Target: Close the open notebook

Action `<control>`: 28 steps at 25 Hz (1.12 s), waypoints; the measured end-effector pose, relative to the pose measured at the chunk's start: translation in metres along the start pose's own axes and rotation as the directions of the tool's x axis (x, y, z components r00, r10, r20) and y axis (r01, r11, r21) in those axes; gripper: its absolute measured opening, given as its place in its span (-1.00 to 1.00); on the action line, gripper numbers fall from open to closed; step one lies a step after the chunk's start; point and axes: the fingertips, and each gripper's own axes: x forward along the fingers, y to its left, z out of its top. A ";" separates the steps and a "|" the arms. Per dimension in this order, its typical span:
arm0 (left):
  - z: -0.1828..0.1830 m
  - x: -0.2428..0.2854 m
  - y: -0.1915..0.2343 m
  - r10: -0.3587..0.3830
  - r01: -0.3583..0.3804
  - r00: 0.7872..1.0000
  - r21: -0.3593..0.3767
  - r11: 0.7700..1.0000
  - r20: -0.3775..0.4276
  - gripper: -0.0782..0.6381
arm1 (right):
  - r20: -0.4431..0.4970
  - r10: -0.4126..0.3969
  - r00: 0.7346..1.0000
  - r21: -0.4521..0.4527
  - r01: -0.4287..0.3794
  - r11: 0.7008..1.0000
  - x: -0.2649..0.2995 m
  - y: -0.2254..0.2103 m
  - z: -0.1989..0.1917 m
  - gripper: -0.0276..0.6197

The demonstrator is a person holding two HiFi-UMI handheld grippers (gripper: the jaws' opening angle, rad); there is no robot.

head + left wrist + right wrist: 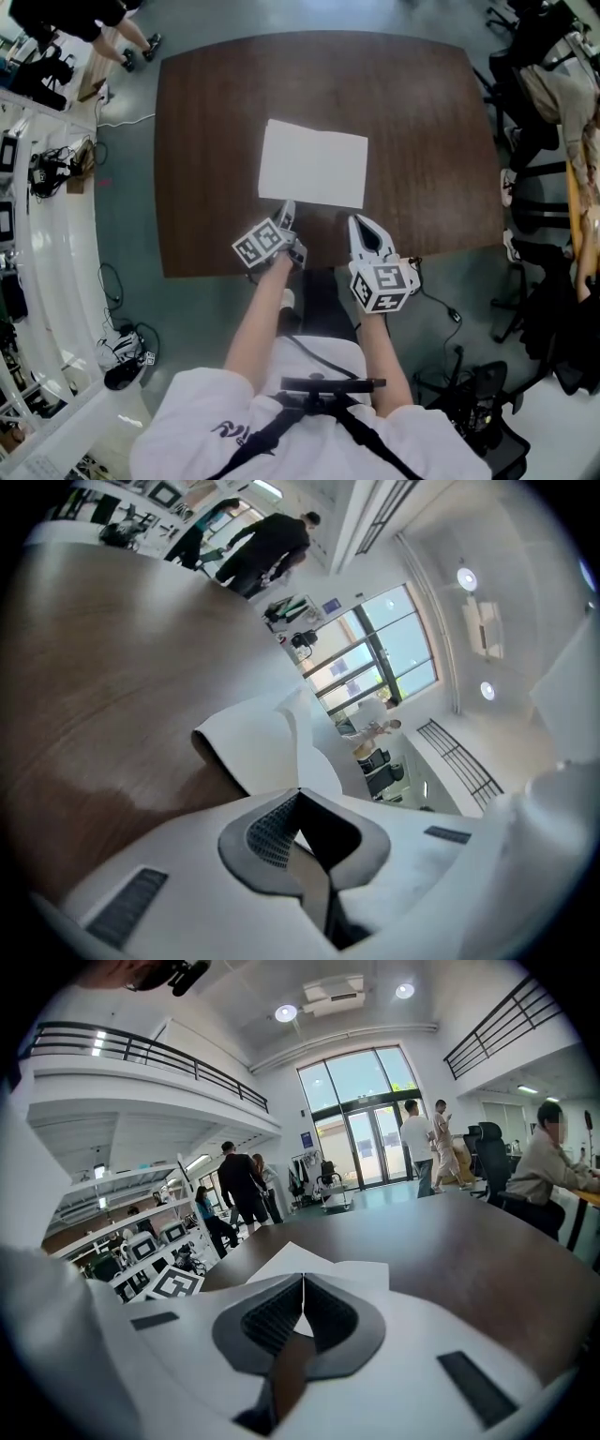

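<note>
- Left gripper (287,207): jaws pinched on a page of the notebook (314,161), which curls up just ahead.
- Right gripper (357,221): jaws together, empty; notebook just ahead.

Head view: looked steeply down from behind the left gripper (287,210) and right gripper (360,225). Gripper views: each rode close behind its own jaws, facing forward. All three shared the notebook (313,162) and table (216,141) ahead of the tips.

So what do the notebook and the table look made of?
Notebook: probably matt white paper; its near corner curls limply off the tabletop. Table: dark brown wood or wood-look laminate, with faint grain streaks and a soft sheen.
</note>
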 end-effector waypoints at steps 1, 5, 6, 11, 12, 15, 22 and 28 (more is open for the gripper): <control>-0.001 0.000 -0.005 0.005 -0.005 1.000 0.055 0.998 -0.007 -0.75 | 0.003 -0.003 1.000 0.002 0.003 1.000 -0.002 -0.002 0.000 -0.91; -0.012 0.003 -0.023 0.055 -0.027 0.997 0.391 0.920 -0.058 -0.75 | 0.012 -0.016 1.000 0.012 0.016 1.000 -0.008 -0.011 0.001 -0.91; -0.015 0.005 -0.030 0.064 -0.022 0.995 0.483 0.875 -0.072 -0.75 | 0.014 -0.020 1.000 0.015 0.020 1.000 -0.009 -0.012 0.001 -0.91; -0.038 0.018 -0.061 0.083 0.046 0.987 0.746 0.664 -0.135 -0.75 | 0.030 -0.041 0.999 0.032 0.040 0.999 -0.018 -0.021 0.002 -0.91; -0.043 0.021 -0.066 0.087 0.058 0.985 0.769 0.637 -0.147 -0.75 | 0.035 -0.047 0.998 0.037 0.046 0.998 -0.020 -0.025 0.003 -0.91; -0.060 0.032 -0.069 0.114 0.091 0.975 0.814 0.574 -0.190 -0.75 | 0.051 -0.069 0.996 0.053 0.066 0.996 -0.027 -0.036 0.005 -0.91; -0.098 0.054 -0.058 0.213 0.166 0.927 0.846 0.507 -0.310 -0.75 | 0.063 -0.108 0.992 0.083 0.102 0.991 -0.040 -0.054 -0.001 -0.91; -0.115 0.066 -0.050 0.276 0.192 0.887 0.840 0.507 -0.369 -0.75 | 0.055 -0.119 0.991 0.103 0.113 0.988 -0.043 -0.065 -0.006 -0.91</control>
